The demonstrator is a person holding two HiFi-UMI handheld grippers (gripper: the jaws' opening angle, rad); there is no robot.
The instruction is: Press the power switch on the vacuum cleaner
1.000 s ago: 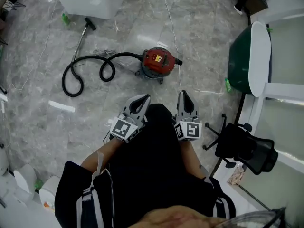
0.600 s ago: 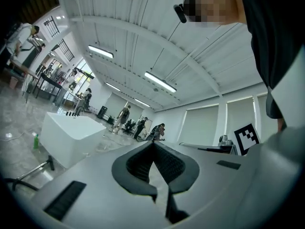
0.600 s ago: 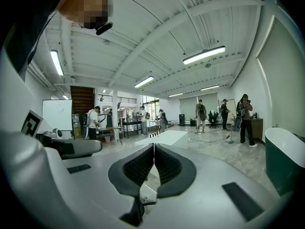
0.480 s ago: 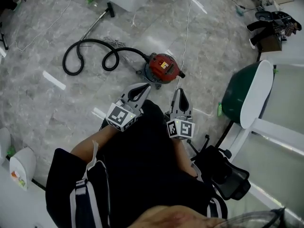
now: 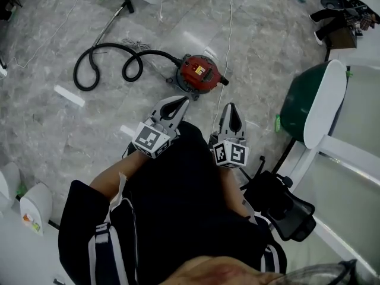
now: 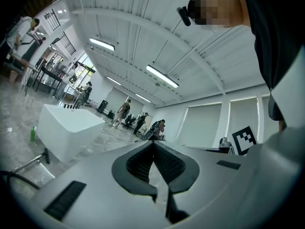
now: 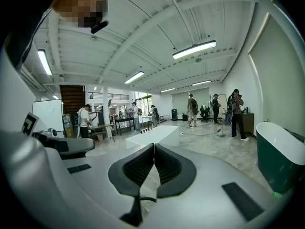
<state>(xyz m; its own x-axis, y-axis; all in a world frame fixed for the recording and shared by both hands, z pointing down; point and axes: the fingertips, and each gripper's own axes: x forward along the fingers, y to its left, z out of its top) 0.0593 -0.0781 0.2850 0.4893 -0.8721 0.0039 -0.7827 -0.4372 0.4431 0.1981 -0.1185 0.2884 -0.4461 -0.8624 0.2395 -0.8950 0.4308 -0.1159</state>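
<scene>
A red canister vacuum cleaner (image 5: 199, 73) sits on the grey marble floor in the head view, a small yellow patch on its top. Its black hose (image 5: 110, 69) loops away to the left and ends in a metal wand (image 5: 108, 24). My left gripper (image 5: 180, 101) is held at waist height, its tips short of the vacuum, jaws shut and empty. To its right, my right gripper (image 5: 230, 108) is also shut with nothing in it. Both gripper views look up across the room; the left gripper (image 6: 153, 143) and the right gripper (image 7: 154, 145) show tips touching.
A green and white tub-shaped object (image 5: 314, 103) stands at the right, with a black office chair (image 5: 279, 203) below it. A thin cord (image 5: 228, 34) runs across the floor past the vacuum. A white block (image 6: 66, 132) stands further back. People (image 7: 193, 109) stand far off.
The head view has swung, so the vacuum shifted about in the picture. Both grippers stay shut at waist height, with their tips a little nearer the vacuum than before.
</scene>
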